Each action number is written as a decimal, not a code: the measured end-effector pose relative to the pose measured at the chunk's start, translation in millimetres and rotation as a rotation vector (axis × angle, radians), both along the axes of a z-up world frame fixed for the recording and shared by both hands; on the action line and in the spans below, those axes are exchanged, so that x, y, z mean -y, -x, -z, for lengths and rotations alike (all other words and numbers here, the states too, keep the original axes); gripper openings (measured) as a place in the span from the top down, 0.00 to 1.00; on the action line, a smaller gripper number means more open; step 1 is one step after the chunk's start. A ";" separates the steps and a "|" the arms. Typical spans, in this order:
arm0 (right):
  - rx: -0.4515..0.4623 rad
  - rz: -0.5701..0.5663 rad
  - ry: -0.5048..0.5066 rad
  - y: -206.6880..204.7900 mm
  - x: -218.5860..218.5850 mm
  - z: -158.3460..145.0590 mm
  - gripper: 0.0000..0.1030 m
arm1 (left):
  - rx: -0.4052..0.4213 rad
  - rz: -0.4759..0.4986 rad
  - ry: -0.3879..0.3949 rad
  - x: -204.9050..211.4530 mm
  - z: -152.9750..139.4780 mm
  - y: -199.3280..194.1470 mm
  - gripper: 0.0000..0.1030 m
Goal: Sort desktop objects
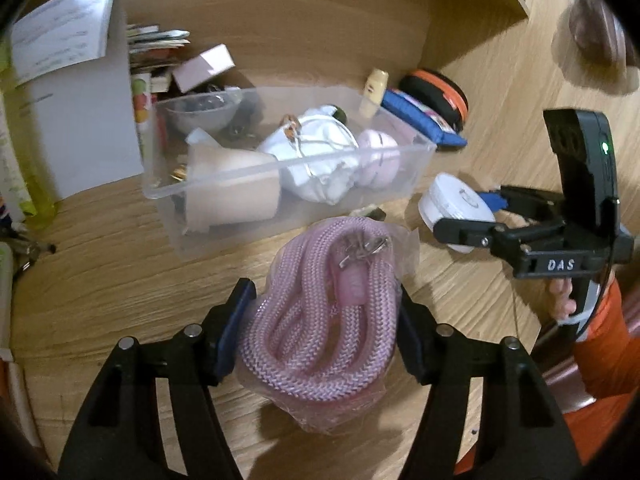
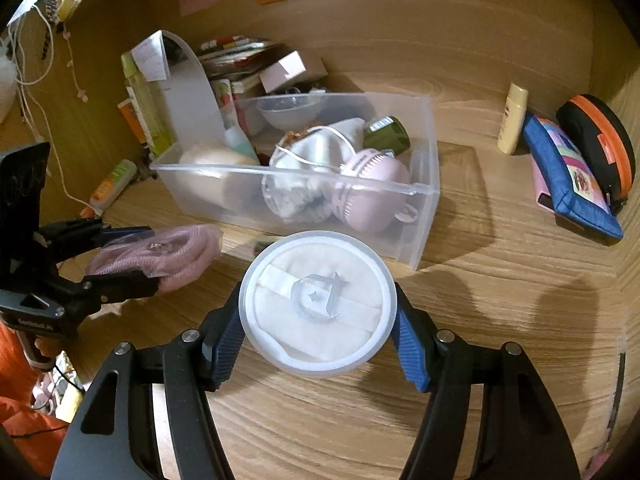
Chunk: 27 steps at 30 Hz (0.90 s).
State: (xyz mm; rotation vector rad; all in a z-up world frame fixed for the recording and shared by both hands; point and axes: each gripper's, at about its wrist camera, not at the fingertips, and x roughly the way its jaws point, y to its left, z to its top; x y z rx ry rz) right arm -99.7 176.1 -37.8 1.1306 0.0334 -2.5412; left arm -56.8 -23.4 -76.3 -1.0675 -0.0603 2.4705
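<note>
Stacked books (image 1: 154,46) behind white folder (image 1: 80,120)

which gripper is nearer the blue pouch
Right. The right gripper, holding the round puff case, sits nearer the blue pouch; the left gripper, with the pink rope, is farther.

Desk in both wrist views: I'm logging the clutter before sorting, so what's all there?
Clear bin: one, desk centre, holding white cloth pouch, pink round device, green jar, beige item, clear bowl.
Pink rope: one, bagged, in left gripper.
Puff case: one, white, in right gripper.
Cream bottle: one, right of bin.
Blue pouch: one, far right.
Black-orange case: one, behind pouch.
Orange sleeve: person's.
</note>
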 end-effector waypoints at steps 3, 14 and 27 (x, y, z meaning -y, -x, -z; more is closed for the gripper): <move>-0.015 -0.007 0.002 -4.1 3.1 -5.5 0.40 | -0.008 -0.022 -0.035 6.0 -4.5 -0.6 0.37; -0.106 -0.014 0.009 -5.9 10.3 -36.0 0.40 | -0.128 -0.118 -0.101 27.8 -37.9 -3.0 0.37; -0.228 0.029 0.031 13.8 -6.5 -85.5 0.40 | -0.250 -0.164 -0.161 44.3 -79.2 15.3 0.52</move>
